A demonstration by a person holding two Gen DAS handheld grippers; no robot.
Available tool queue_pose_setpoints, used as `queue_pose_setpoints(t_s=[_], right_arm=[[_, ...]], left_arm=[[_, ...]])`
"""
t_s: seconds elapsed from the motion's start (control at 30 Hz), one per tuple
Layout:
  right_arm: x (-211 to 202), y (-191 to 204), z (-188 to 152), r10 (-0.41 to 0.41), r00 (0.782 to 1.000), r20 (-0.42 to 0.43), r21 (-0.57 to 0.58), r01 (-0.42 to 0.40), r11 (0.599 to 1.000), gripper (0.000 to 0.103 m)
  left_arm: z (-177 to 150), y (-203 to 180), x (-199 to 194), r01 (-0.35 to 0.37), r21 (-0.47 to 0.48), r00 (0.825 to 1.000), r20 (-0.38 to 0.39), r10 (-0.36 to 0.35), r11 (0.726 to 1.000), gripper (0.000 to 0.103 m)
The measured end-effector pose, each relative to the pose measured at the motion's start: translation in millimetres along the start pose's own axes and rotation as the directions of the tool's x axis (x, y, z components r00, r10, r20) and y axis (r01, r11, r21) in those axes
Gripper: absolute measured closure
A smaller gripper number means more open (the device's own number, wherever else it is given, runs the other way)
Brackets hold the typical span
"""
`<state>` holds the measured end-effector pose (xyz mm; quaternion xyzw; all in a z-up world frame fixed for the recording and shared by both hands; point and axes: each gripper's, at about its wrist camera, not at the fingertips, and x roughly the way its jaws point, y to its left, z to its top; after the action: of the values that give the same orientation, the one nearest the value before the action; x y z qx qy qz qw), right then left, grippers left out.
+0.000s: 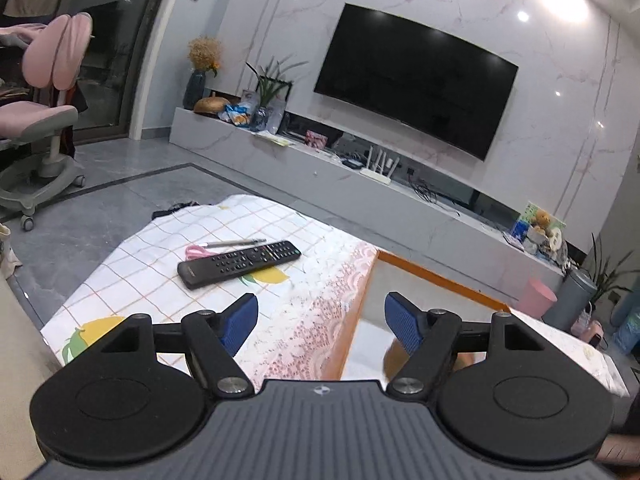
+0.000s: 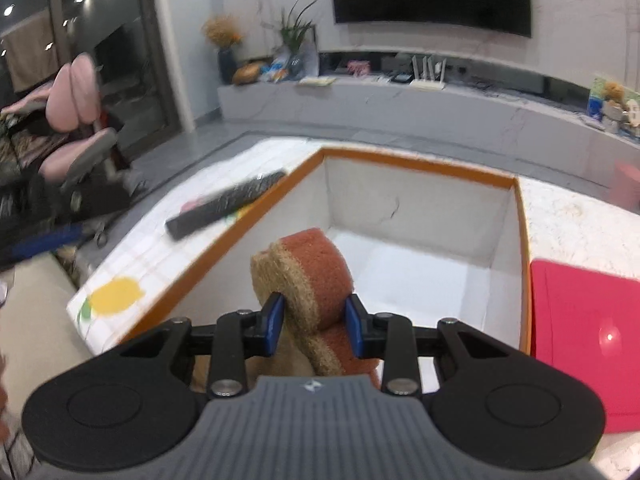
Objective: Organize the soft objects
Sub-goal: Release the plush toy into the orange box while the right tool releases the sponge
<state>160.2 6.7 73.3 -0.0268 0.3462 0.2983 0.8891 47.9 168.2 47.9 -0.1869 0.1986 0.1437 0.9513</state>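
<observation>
My right gripper (image 2: 314,320) is shut on a folded red-and-tan sponge cloth (image 2: 312,276) and holds it over the near part of an open white box with an orange rim (image 2: 420,166). The cloth bulges up between the blue pads. The box inside looks bare. My left gripper (image 1: 320,320) is open and empty, hovering over the left edge of the same box (image 1: 440,278), above the checked tablecloth (image 1: 160,248). A brownish blur shows low in the box by the right finger.
A black remote (image 1: 240,262), a pen (image 1: 236,243) and a pink item (image 1: 196,251) lie on the tablecloth left of the box. A red sheet (image 2: 584,344) lies right of the box. A TV console stands beyond; a pink chair (image 1: 44,92) stands at the left.
</observation>
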Motion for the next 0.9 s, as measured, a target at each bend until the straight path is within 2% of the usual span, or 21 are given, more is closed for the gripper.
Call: queue_pose_setpoints(t_s=[0.17,0.27,0.37,0.47,0.67,0.73,0.83,0.9], right_arm=[[-22,-7,12,-0.044,0.997,0.07,-0.063,0.049,0.997,0.071],[-39,-20,12,-0.062,0.995,0.079,-0.072,0.067,0.995,0.071],[-51,-32,9,-0.077,0.995,0.058,-0.058,0.081,0.995,0.071],[-54,-34,5,-0.077,0.997,0.016,-0.105,0.078,0.991,0.071],[-30,-18,-3,-0.092,0.994,-0.059,-0.214,0.077,0.974,0.071],[-21,-8,-6,-0.118,0.992,-0.054,-0.274,0.099,0.957,0.071],[-1,5,-14,-0.204,0.979,-0.017,-0.407,0.18,0.895,0.072],[12,11,-17,-0.233,0.972,-0.012,-0.463,0.201,0.863,0.072]], left_arm=[[-3,-6,3,0.002,0.03,1.0,-0.002,-0.002,1.0,0.018],[-4,-6,5,0.004,0.033,1.0,-0.007,-0.004,0.999,0.018],[-5,-6,6,-0.013,0.028,1.0,-0.015,0.013,1.0,0.018],[-4,-3,8,-0.022,0.013,0.999,-0.03,0.022,1.0,0.018],[-7,-4,8,-0.025,0.03,0.999,-0.036,0.026,0.999,0.018],[-8,-7,8,-0.025,0.044,0.999,-0.038,0.026,0.999,0.018],[-9,-9,8,-0.025,0.061,0.999,-0.041,0.028,0.998,0.018],[-9,-9,9,-0.026,0.069,0.999,-0.039,0.028,0.997,0.018]])
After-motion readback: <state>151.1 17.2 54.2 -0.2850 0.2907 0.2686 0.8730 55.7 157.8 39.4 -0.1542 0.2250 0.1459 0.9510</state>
